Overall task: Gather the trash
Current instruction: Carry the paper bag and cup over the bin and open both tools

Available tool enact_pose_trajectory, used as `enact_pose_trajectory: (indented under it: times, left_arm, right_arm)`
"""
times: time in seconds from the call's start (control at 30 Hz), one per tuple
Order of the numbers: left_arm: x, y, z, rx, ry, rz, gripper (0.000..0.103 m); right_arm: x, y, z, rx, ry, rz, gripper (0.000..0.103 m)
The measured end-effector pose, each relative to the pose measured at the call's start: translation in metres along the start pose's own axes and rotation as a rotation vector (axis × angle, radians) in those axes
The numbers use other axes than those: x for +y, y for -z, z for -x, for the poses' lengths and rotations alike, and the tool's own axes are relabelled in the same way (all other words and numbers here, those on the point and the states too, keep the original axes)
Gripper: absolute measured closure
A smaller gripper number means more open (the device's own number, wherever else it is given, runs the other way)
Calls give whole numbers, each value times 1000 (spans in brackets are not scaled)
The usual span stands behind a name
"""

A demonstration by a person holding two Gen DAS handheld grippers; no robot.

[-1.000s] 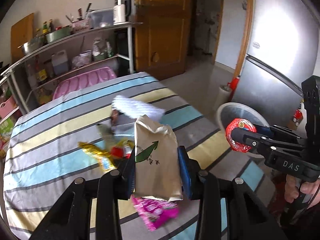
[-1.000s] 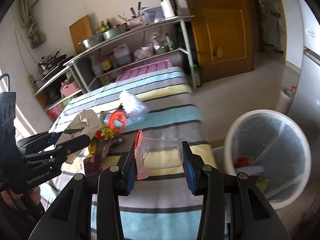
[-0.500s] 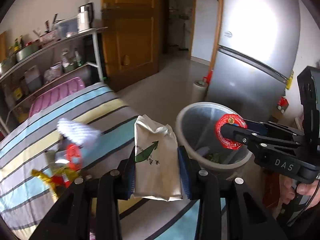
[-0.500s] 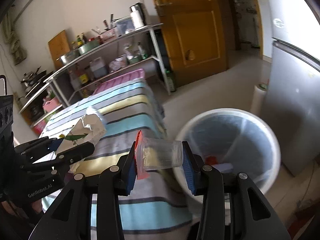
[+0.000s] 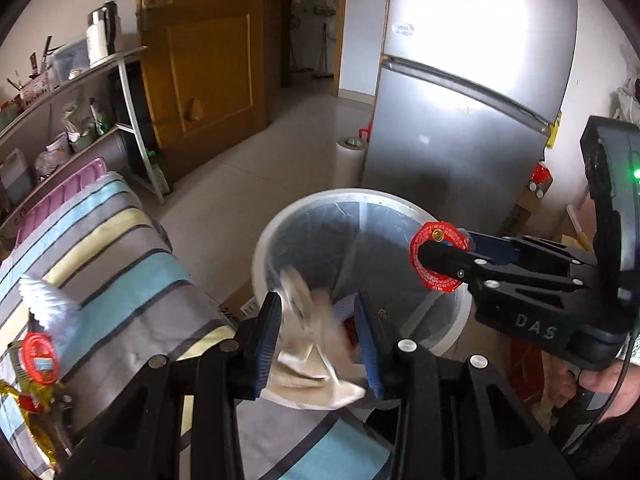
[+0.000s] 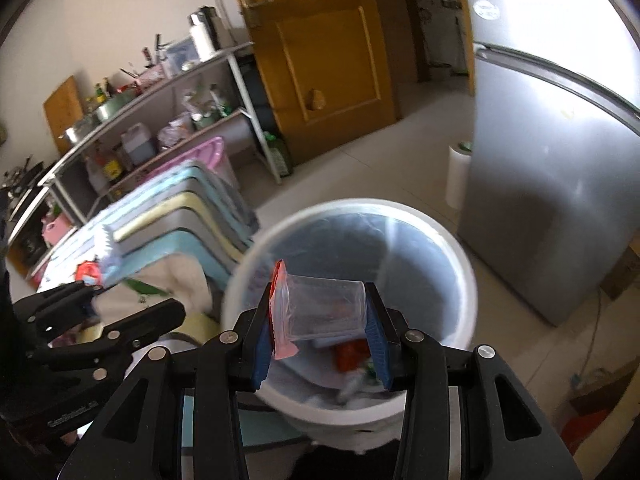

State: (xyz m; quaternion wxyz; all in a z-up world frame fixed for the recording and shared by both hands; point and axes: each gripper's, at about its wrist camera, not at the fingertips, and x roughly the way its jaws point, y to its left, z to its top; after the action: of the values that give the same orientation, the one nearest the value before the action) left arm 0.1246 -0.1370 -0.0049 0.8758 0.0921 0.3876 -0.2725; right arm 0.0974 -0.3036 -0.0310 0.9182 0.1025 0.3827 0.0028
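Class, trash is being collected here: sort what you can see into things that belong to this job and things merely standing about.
Part of the job:
- left gripper, shut on beige pouch
- right gripper, shut on clear plastic cup
- white bin
- wrappers on striped table

Just standing about:
- fridge
- wooden door
- shelf rack
- paper roll

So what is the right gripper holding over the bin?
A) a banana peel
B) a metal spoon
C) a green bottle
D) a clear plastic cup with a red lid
D: the right gripper has a clear plastic cup with a red lid squeezed sideways between its fingers, above the open white bin.
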Motion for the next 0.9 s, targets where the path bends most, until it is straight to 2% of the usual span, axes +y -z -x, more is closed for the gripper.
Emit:
enact_pose_trajectory:
  times: [0.27, 0.43, 0.47, 0.53, 0.6, 0.77, 0.9]
  left_arm:
    - [-9, -2, -29, 60, 10, 2, 63]
    - [-8, -3, -32, 60, 13, 11, 63]
    - [-7, -4, -32, 54, 12, 14, 61]
    - [-5, -3, -32, 47, 7, 14, 40]
    - [-4, -4, -33, 48, 15, 26, 39]
    - [-1, -5, -33, 44, 4, 32, 35]
    - [3, -8, -32, 35, 54, 69, 30]
  right_arm:
    - [-20, 6, -33, 68, 48, -11, 61]
    - [-27, 9, -45, 88, 80, -19, 61]
    - [-28, 10, -47, 92, 88, -20, 61]
    - [-28, 10, -49, 101, 101, -16, 61]
    - [-28, 11, -50, 104, 113, -13, 61]
    - [-28, 10, -50, 101, 117, -22, 50]
    - [-27, 9, -47, 96, 129, -22, 49]
